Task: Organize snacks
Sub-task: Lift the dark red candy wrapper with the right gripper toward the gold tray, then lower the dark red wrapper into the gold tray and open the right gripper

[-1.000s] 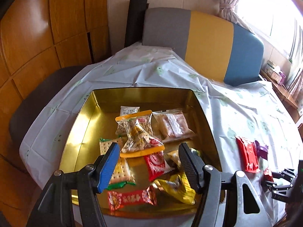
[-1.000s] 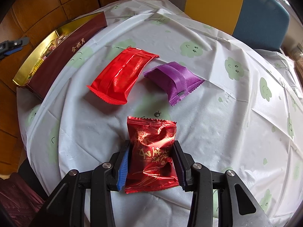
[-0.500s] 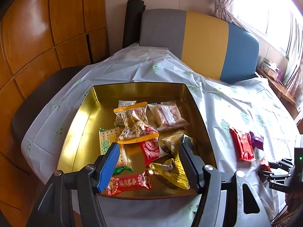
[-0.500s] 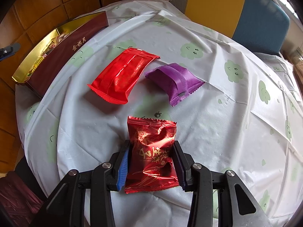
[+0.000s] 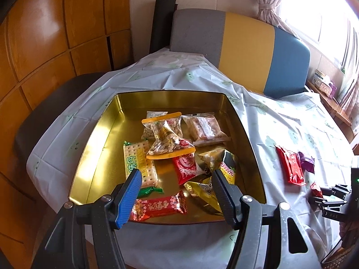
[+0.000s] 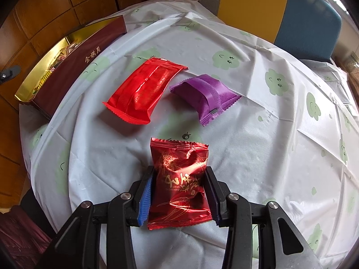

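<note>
My right gripper (image 6: 178, 183) is shut on a dark red snack packet (image 6: 179, 186) with gold print, low over the tablecloth. Beyond it lie a bright red packet (image 6: 141, 94) and a purple packet (image 6: 206, 96). In the left wrist view my left gripper (image 5: 177, 179) stands open and empty above the near edge of a gold tin (image 5: 94, 139) that holds several wrapped snacks. The same bright red packet (image 5: 290, 164) and purple packet (image 5: 306, 161) show to the tin's right, with my right gripper (image 5: 317, 192) at the far right edge.
The tin (image 6: 74, 44) has a maroon outer wall and stands at the table's left. A chair (image 5: 242, 51) in grey, yellow and blue stands behind the table. Wooden wall panels (image 5: 56, 44) run along the left. The table edge drops away just below my left gripper.
The left gripper has drawn back from the tin, so the whole tin and its near rim now show. The right gripper and its packet have stayed still.
</note>
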`<state>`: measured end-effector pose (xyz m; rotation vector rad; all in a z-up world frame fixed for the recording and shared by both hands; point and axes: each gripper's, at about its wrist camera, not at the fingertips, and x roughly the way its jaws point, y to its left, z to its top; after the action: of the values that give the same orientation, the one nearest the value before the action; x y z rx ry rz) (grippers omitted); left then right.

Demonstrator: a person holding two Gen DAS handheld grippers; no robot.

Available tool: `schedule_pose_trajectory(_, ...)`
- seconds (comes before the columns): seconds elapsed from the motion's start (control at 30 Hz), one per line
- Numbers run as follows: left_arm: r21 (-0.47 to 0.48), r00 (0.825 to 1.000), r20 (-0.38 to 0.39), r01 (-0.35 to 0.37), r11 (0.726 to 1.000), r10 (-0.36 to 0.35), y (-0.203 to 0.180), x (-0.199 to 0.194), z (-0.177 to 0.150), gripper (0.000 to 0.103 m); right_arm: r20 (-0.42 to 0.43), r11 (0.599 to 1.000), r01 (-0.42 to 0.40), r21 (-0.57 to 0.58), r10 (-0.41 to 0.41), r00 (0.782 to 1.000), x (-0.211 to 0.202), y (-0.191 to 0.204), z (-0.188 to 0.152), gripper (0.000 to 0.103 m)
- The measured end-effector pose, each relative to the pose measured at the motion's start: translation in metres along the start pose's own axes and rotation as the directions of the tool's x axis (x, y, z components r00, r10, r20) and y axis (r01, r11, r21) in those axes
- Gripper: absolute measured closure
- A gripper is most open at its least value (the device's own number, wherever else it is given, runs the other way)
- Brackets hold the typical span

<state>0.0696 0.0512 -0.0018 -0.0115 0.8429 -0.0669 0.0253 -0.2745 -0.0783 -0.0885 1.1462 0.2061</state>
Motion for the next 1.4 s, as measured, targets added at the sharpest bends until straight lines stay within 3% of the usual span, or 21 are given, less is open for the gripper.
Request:
schedule_pose_trajectory(0.3,-0.061,1.000,0.008,-0.009,0.998,0.010,0.027,-0.005,-0.007,0.038,-0.009,1.000,0.016,0.026,-0.016,1.000,0.000,0.002,0.002,0.061)
schedule_pose_trajectory(0.43,-0.091,1.000,0.012,-0.012,0.996,0.013,0.040,-0.008,-0.011,0.038,-0.052,0.997,0.011,0.073,-0.008,0.999,-0.001,0.000,0.011,0.063)
schedule_pose_trajectory(0.6,-0.130,0.999,0.023,-0.040,0.991,0.043,0.060,-0.011,-0.013,0.038,0.005,0.998,-0.036,0.049,0.036,0.999,-0.024,0.019,0.032,0.063)
schedule_pose_trajectory(0.73,-0.174,0.997,0.038,-0.058,0.983,0.066,0.076,-0.014,-0.012,0.038,0.069,0.993,-0.117,-0.025,0.119,0.990,-0.045,0.055,0.065,0.063)
schedule_pose_trajectory(0.93,-0.218,0.995,0.048,-0.078,0.973,0.091,0.097,-0.018,-0.016,0.038,0.104,0.952,-0.257,-0.167,0.276,0.955,-0.053,0.135,0.121,0.062)
schedule_pose_trajectory(1.13,-0.244,0.994,0.036,-0.092,0.965,0.103,0.111,-0.016,-0.023,0.038,0.030,0.914,-0.339,-0.224,0.354,0.935,-0.013,0.212,0.171,0.062)
schedule_pose_trajectory(1.27,-0.260,0.994,0.025,-0.096,0.961,0.107,0.118,-0.013,-0.028,0.038,-0.030,0.907,-0.372,-0.198,0.373,0.927,0.018,0.247,0.186,0.062)
schedule_pose_trajectory(1.4,-0.267,0.994,0.015,-0.101,0.958,0.109,0.123,-0.011,-0.033,0.038,-0.070,0.915,-0.358,-0.184,0.352,0.934,0.044,0.270,0.189,0.061)
